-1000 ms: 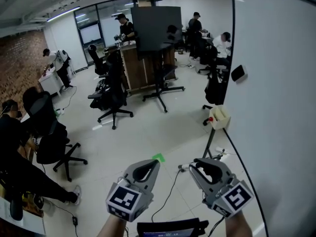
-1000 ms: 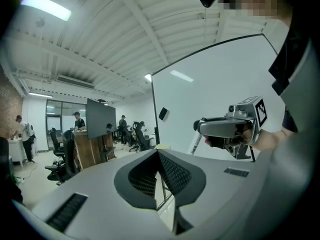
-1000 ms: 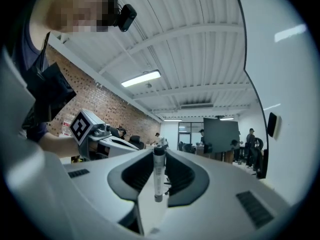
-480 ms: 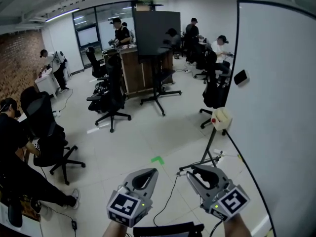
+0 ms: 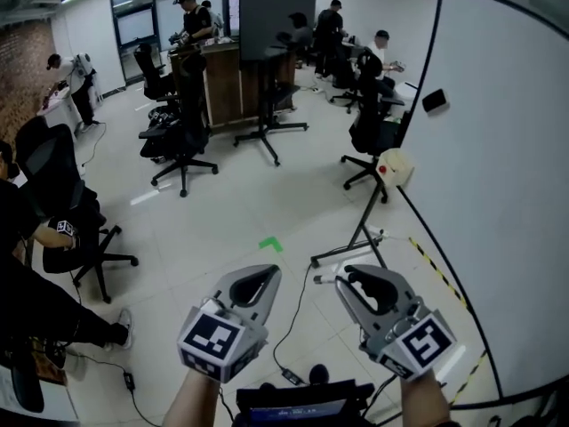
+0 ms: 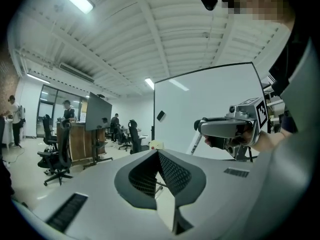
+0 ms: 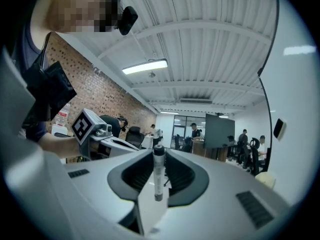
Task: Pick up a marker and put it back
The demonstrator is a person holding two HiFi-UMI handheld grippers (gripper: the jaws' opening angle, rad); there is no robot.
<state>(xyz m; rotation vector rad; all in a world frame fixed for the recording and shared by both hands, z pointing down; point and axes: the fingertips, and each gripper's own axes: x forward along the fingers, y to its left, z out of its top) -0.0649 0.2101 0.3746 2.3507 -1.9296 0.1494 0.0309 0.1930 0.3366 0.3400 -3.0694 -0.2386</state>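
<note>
A white marker with a dark cap stands upright between the jaws of my right gripper, which is shut on it. In the head view the right gripper is held low at the right, and the marker's end pokes out to its left. My left gripper is level with it at the left. Its jaws meet at the tip with nothing between them. A whiteboard stands to the right, with a small cream holder at its near edge.
A dark eraser sticks to the whiteboard. The board's stand legs and a cable cross the floor ahead. Office chairs and several people fill the room beyond. Yellow-black tape runs along the board's foot.
The view has moved forward and tilted down, so the whiteboard and its holder look nearer. Both grippers keep their places in front of me, and the marker stays in the right jaws.
</note>
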